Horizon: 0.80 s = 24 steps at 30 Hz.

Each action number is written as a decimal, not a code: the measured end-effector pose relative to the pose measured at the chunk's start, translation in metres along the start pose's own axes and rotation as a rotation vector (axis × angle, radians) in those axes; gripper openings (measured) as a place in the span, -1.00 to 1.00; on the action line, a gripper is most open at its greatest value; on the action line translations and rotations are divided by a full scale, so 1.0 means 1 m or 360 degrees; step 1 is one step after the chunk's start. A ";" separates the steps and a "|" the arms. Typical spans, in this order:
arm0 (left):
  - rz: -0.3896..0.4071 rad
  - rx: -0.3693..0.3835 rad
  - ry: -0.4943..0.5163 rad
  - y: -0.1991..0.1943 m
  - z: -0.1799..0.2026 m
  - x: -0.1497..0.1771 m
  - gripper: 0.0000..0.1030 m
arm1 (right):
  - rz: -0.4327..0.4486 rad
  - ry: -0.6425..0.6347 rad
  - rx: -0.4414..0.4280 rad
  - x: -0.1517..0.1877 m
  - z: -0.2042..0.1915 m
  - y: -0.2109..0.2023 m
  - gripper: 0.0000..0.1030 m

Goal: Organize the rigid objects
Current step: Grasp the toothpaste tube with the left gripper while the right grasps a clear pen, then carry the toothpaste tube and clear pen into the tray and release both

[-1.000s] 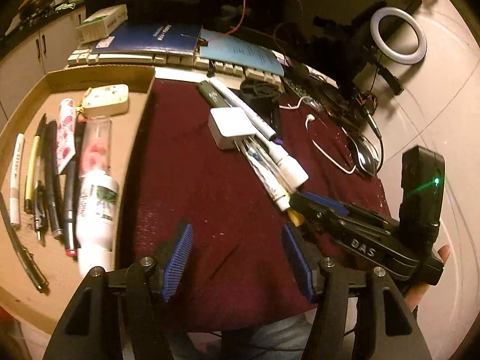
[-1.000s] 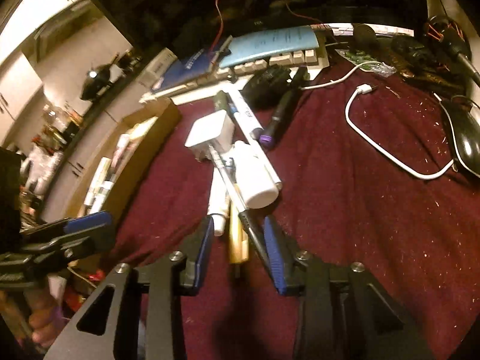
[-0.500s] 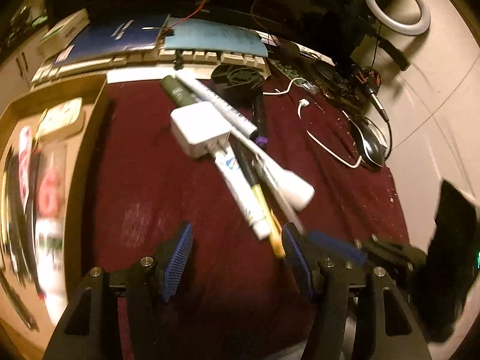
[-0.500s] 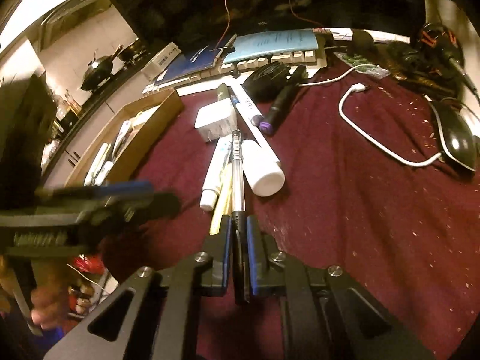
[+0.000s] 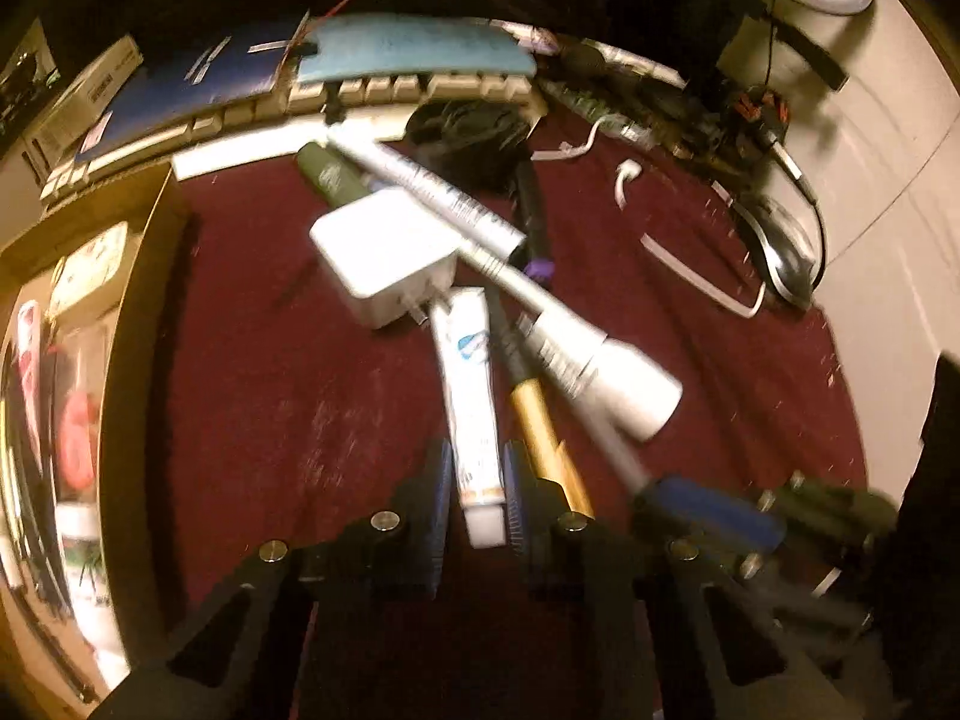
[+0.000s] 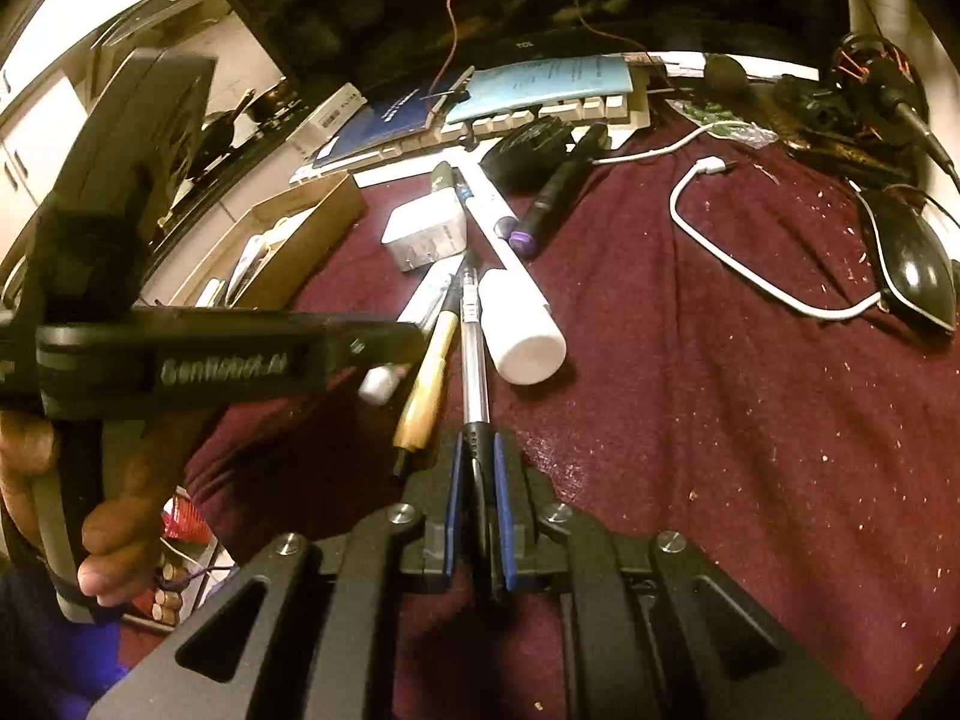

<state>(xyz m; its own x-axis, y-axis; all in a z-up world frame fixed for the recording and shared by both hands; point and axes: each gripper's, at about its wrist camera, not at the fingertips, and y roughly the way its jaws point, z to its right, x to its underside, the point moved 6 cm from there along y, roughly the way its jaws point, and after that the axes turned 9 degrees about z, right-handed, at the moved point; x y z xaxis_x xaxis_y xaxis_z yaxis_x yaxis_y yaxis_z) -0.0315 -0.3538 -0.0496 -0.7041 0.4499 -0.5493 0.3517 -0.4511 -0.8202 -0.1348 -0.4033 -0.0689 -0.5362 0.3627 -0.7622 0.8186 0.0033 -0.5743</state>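
A pile of pens lies on the maroon cloth. My left gripper (image 5: 477, 480) points steeply down and its jaws are closing, with the blue pads against the near end of a white marker (image 5: 471, 384). That marker's tip (image 6: 378, 384) pokes out below the left gripper in the right wrist view. My right gripper (image 6: 477, 462) is shut on the black grip of a clear ballpoint pen (image 6: 474, 348). A gold pen (image 5: 543, 438) lies between the two. A white bottle (image 5: 624, 390) and a white charger block (image 5: 384, 258) lie just beyond. The left view is blurred.
A cardboard tray (image 5: 144, 324) holding pens and tubes stands at the left. A keyboard (image 5: 372, 96) under booklets lies at the back. A mouse (image 5: 780, 258) and a white cable (image 5: 690, 276) lie to the right. A hand (image 6: 114, 516) grips the left tool.
My left gripper has swung right from beside the tray to the pile, and its jaws have come together around the white marker. My right gripper shut on the clear pen and has stayed there.
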 end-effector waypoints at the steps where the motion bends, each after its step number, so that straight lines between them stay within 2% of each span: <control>1: -0.0004 -0.0016 0.0020 0.001 0.001 0.000 -0.66 | 0.0000 0.0007 -0.0005 0.000 0.001 0.001 -0.80; 4: -0.0015 -0.0070 0.0084 0.008 0.005 -0.007 -0.65 | -0.0001 0.0024 -0.0016 -0.003 0.002 0.004 -0.80; 7: 0.0026 -0.0134 0.0173 0.014 0.009 -0.012 -0.65 | -0.0013 0.0007 -0.0012 -0.005 0.001 0.007 -0.80; 11: 0.0036 -0.0172 0.0300 0.005 0.009 0.000 -0.68 | -0.0028 -0.0032 -0.0023 -0.006 -0.001 0.009 -0.80; 16: -0.0039 -0.0091 0.0182 -0.011 0.000 0.015 -0.70 | -0.0037 -0.0097 -0.0019 -0.004 -0.007 0.010 -0.80; 19: -0.0004 -0.0108 0.0143 -0.007 -0.003 0.010 -0.69 | -0.0043 -0.0076 0.0001 -0.005 -0.007 0.012 -0.81; 24: 0.0083 -0.0105 0.0182 -0.008 -0.001 0.012 -0.70 | -0.0019 0.0032 0.0020 -0.004 -0.005 0.005 -0.81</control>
<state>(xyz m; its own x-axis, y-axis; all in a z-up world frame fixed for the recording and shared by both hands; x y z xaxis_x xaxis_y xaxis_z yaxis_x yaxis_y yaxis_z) -0.0417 -0.3444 -0.0499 -0.6104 0.5136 -0.6031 0.4285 -0.4263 -0.7967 -0.1276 -0.3999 -0.0676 -0.5418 0.3812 -0.7491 0.8093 -0.0037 -0.5873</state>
